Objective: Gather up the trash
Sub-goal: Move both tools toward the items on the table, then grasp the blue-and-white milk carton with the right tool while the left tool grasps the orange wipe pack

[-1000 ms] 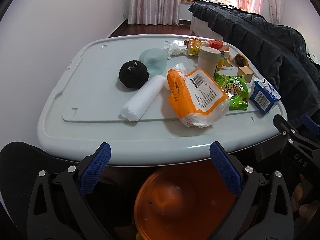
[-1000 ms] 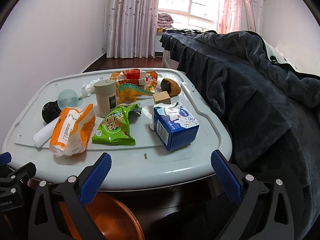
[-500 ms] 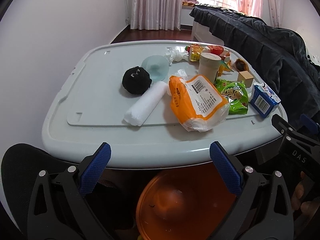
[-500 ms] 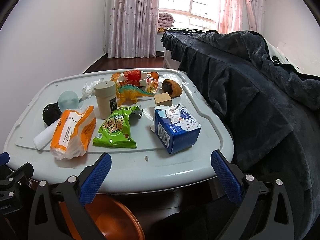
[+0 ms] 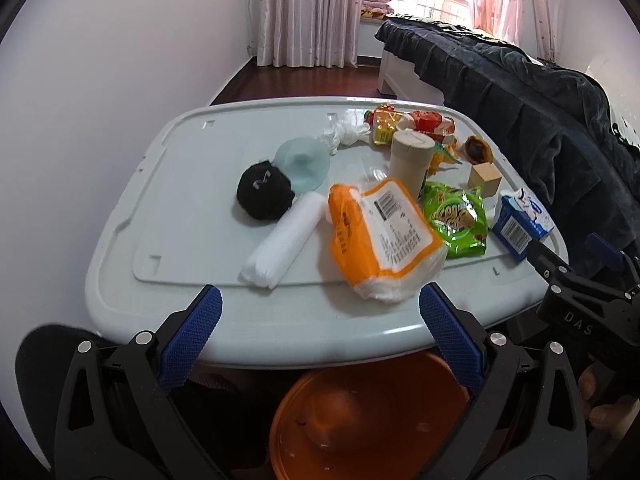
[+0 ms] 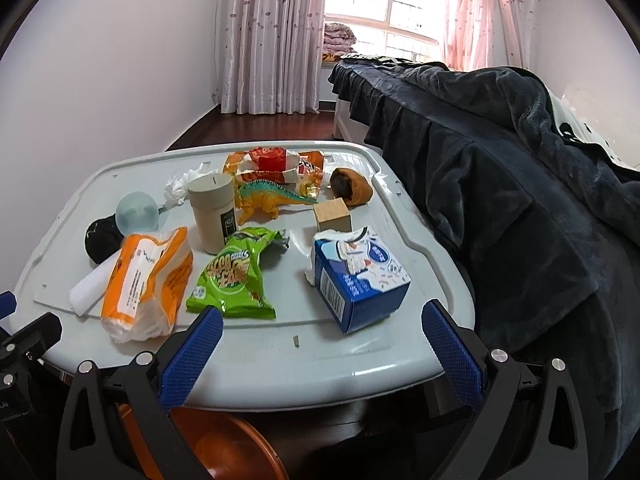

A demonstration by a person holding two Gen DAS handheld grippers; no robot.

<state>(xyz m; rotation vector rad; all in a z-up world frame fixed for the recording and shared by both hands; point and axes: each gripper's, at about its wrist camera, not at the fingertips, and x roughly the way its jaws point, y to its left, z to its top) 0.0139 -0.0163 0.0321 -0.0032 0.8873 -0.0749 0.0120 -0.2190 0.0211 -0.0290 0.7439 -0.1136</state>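
A grey plastic lid (image 5: 192, 208) (image 6: 360, 352) serves as a table and carries the litter. On it lie an orange tissue pack (image 5: 380, 236) (image 6: 140, 280), a green snack bag (image 5: 456, 220) (image 6: 232, 276), a torn blue milk carton (image 5: 520, 228) (image 6: 360, 276), a red-orange wrapper (image 6: 268, 164) and a crumpled white tissue (image 5: 344, 134) (image 6: 180, 188). An orange bin (image 5: 368, 420) (image 6: 224, 440) sits below the lid's near edge. My left gripper (image 5: 316, 344) and right gripper (image 6: 316, 356) both stand open at that edge, holding nothing.
Also on the lid: a white roll (image 5: 284, 240), a black ball (image 5: 264, 196), a pale blue disc (image 5: 304, 164), a beige cylinder (image 6: 212, 212), a toy dinosaur (image 6: 272, 196), a wooden block (image 6: 332, 216) and a brown bun (image 6: 352, 186). A dark-covered bed (image 6: 520, 160) borders the right.
Both cameras have risen and tipped slightly, so the lid and its items sit lower in each view. Nothing on the lid has moved; both grippers remain open.
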